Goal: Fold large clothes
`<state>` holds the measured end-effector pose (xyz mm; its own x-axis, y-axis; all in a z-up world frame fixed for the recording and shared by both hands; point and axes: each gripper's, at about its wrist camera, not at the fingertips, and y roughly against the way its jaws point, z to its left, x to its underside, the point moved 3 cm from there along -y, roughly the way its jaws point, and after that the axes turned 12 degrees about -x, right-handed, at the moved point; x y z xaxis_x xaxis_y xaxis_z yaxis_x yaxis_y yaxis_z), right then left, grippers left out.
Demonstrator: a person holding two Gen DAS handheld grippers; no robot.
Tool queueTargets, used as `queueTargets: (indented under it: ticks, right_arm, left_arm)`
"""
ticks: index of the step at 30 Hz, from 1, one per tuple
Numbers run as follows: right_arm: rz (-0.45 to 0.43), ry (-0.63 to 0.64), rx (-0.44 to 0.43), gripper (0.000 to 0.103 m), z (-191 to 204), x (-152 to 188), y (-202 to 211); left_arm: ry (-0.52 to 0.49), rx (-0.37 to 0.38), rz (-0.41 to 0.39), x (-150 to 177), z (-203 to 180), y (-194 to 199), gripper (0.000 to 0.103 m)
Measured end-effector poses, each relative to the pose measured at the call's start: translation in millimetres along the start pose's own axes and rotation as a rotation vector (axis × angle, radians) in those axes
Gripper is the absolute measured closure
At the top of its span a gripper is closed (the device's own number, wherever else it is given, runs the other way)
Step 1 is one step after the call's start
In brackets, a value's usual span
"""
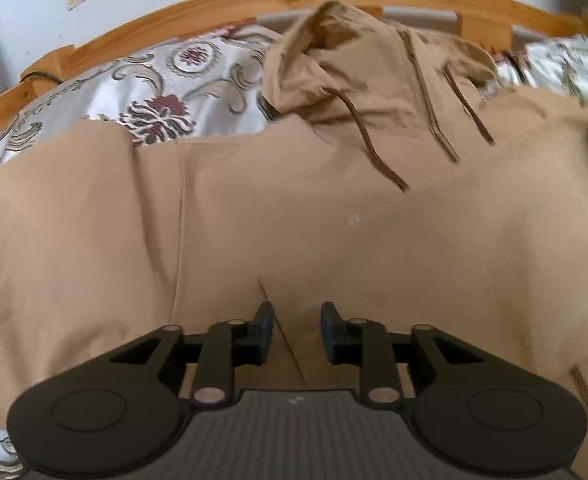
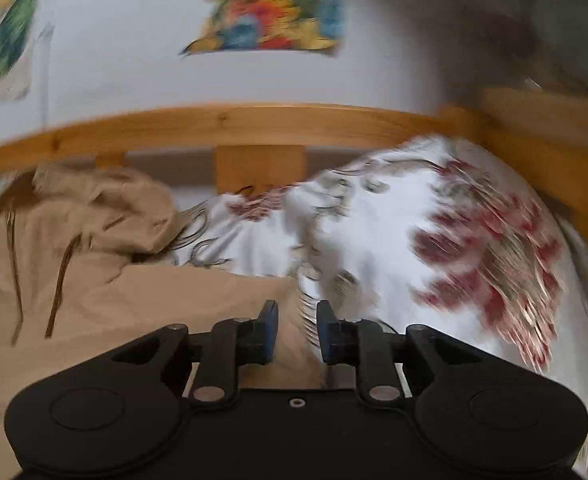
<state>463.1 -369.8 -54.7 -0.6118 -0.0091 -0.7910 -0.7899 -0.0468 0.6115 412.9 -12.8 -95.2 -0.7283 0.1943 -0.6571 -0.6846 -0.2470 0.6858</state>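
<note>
Left gripper (image 1: 297,332) part open, empty, over tan hoodie (image 1: 294,208). Right gripper (image 2: 297,330) part open, empty, straddling hoodie edge.

Floral bedspread (image 1: 162,80) over bed; wooden bed rail (image 2: 222,124) behind; colourful pictures (image 2: 274,12) on white wall.

A tan hoodie (image 1: 294,208) lies spread across the middle of the left wrist frame, its hood (image 1: 314,68) crumpled at upper centre, brown drawstrings (image 1: 378,148) trailing down. In the right wrist frame it fills the lower left.
</note>
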Motion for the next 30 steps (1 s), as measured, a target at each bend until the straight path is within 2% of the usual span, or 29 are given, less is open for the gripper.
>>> queueTargets:
  ticks: [2,5,7,9,11,13,16,18,19,20,23,25,27,30]
  right_arm:
    - [0.076,0.02,0.022,0.083,2,2,-31]
    - [0.081,0.098,0.081,0.083,13,-3,-46]
    - [0.046,0.081,0.078,0.083,15,-10,-30]
    - [0.017,0.068,0.038,0.077,18,-9,-4]
    - [0.001,0.042,-0.004,0.054,23,1,32]
    - [0.008,0.002,-0.067,0.041,32,15,63]
    - [0.009,-0.063,-0.137,0.038,51,35,103]
    - [-0.017,-0.093,-0.165,0.026,67,44,129]
    - [-0.034,-0.097,-0.175,0.017,76,48,143]
    - [-0.052,-0.1,-0.177,0.013,85,52,157]
    - [-0.046,-0.029,-0.233,0.006,114,60,184]
    - [-0.046,0.031,-0.244,0.005,131,62,197]
    - [-0.047,0.033,-0.26,0.002,141,64,205]
    - [-0.023,-0.017,-0.287,0.001,149,67,209]
  left_arm:
    - [-0.034,-0.016,0.009,4,-3,1,0.067]
    - [-0.025,-0.013,0.022,5,1,5,0.056]
    - [0.052,0.038,0.024,5,14,12,0.044]
    - [0.145,0.091,-0.005,5,29,26,0.024]
    - [0.204,0.099,-0.045,4,44,44,0.016]
    - [0.243,0.086,-0.09,4,58,65,0.012]
    - [0.301,-0.017,-0.164,6,85,100,0.004]
    - [0.311,-0.14,-0.255,10,106,125,0.001]
    - [0.294,-0.21,-0.282,10,114,131,0.0]
    - [0.263,-0.284,-0.296,10,122,136,0.001]
    - [0.164,-0.48,-0.319,8,148,140,0.0]
    - [0.176,-0.575,-0.327,10,170,140,0.0]
    - [0.25,-0.567,-0.289,13,191,135,0.0]
    - [0.401,-0.469,-0.286,8,212,123,0.0]
